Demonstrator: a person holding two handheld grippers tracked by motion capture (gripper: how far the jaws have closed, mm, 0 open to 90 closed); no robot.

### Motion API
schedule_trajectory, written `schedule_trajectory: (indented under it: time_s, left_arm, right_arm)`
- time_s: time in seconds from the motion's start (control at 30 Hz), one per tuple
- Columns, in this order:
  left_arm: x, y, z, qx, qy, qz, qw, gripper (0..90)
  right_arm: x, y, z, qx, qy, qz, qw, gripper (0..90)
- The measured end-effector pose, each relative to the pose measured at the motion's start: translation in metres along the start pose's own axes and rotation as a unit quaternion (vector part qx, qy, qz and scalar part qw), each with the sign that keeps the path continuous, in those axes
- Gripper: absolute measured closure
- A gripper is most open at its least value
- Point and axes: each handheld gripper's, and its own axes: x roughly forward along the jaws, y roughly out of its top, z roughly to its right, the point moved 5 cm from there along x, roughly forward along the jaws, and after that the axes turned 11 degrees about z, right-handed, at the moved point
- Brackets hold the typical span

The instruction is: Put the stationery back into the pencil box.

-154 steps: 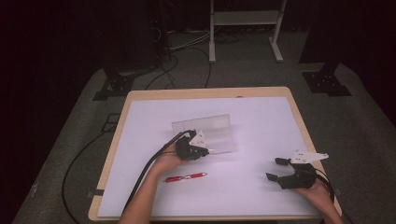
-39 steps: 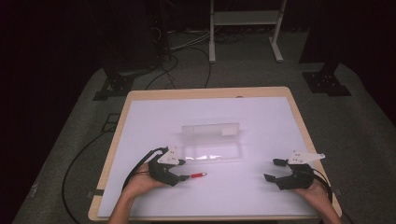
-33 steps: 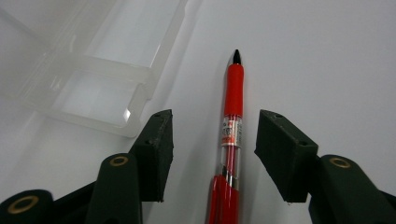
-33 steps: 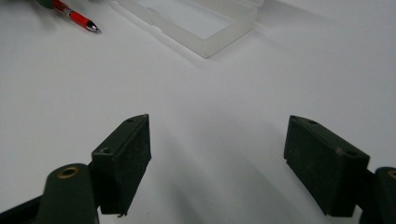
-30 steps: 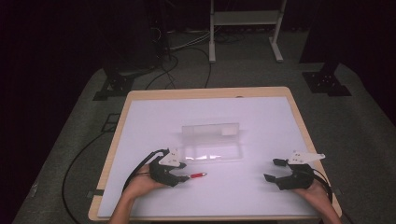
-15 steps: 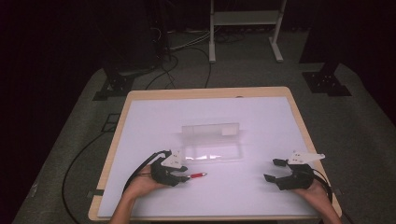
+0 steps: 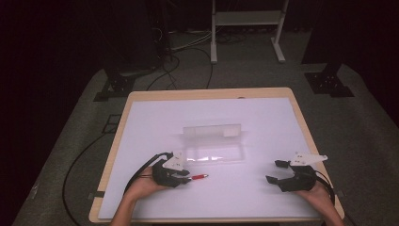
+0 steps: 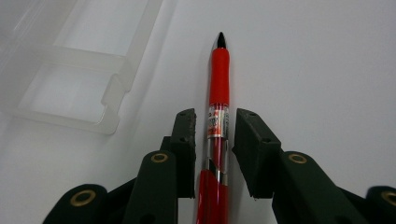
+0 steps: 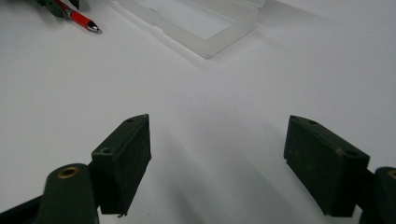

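From above, the left gripper (image 7: pixel 181 177) sits lower left over the red pen (image 7: pixel 200 177), below the open clear case (image 7: pixel 214 143); the right gripper (image 7: pixel 277 172) rests agape. Left gripper view: jaws straddle the pen, slightly apart; close squarely. Its label is unreadable.

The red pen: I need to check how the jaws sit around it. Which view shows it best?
The left gripper view: the red pen lies lengthwise between the jaws, with small gaps. The high view shows a tiny pen; the right gripper view, its tip.
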Motion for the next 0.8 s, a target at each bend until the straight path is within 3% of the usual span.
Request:
schedule_trajectory:
  time_s: [0.5, 0.8]
  left_arm:
    - [0.0028, -0.0004, 0.0016, 0.007, -0.009, -0.004, 0.9999, 78.1]
    - [0.0020, -0.0002, 0.0009, 0.005, -0.011, -0.005, 0.9999, 78.7]
  right_arm:
    - [0.0001, 0.0005, -0.0001, -0.001, 0.000, 0.002, 1.0000, 22.4]
    - [0.0002, 0.0001, 0.0003, 0.000, 0.001, 0.001, 1.0000, 22.4]
